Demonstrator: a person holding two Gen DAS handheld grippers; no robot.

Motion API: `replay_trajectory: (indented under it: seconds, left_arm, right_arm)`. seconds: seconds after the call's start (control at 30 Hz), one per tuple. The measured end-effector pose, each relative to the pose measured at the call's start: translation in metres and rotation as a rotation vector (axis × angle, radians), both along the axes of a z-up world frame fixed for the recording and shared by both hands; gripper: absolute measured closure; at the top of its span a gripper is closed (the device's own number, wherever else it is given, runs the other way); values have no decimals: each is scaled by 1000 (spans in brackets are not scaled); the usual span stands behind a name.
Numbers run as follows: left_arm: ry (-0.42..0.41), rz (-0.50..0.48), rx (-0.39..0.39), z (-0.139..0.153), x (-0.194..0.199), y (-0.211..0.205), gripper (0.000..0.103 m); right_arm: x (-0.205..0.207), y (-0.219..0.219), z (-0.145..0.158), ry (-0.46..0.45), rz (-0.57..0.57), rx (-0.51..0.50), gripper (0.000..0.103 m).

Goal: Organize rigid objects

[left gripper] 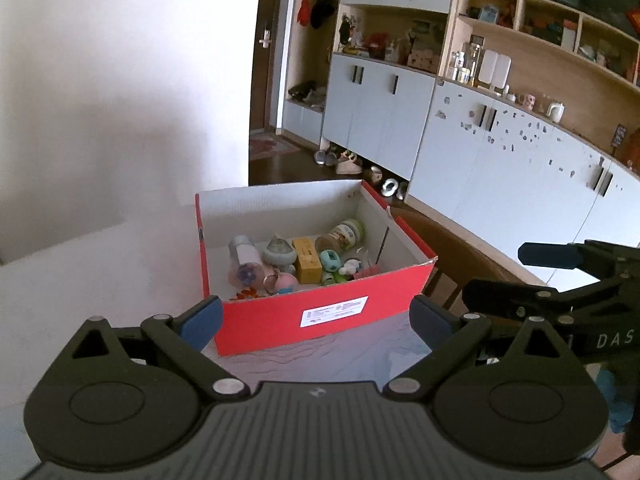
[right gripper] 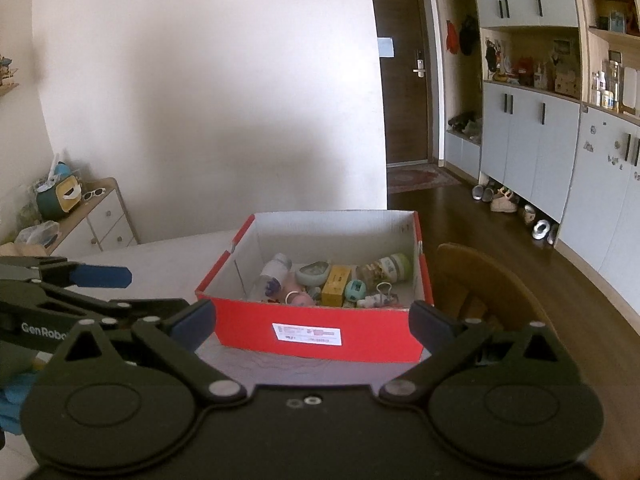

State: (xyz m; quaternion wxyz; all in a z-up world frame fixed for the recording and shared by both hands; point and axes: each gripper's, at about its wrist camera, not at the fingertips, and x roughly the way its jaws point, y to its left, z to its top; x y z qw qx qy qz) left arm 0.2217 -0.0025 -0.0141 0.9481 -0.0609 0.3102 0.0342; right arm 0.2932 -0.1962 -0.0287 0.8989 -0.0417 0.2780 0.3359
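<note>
Both the left claw (left gripper: 316, 316) and right claw (right gripper: 312, 318) gape empty, just short of the red box (left gripper: 320, 312).

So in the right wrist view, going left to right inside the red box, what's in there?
White bottle → grey-green lidded dish → yellow box → teal toy → green-lidded jar.

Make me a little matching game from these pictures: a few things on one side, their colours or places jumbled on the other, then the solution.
Things:
1. cardboard box
2. small carton
3. white label
4. shoes

Descriptions:
A. on the floor under the cabinets
B. yellow, lying inside the box
C. red outside, white inside
D. stuck on the box's near wall

Pairs: 1-C, 2-B, 3-D, 4-A
</note>
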Motion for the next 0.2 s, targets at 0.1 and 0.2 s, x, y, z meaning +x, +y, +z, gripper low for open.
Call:
replay_trajectory:
  seconds: [0.1, 0.2]
  left_arm:
    - [-2, -5, 6, 0, -2, -1, 3]
    - [4, -7, -4, 0, -3, -1, 3]
  right_arm:
    - [-3, -1, 0, 1, -6, 0, 0]
    - [-5, -2, -1, 5, -20, 2, 0]
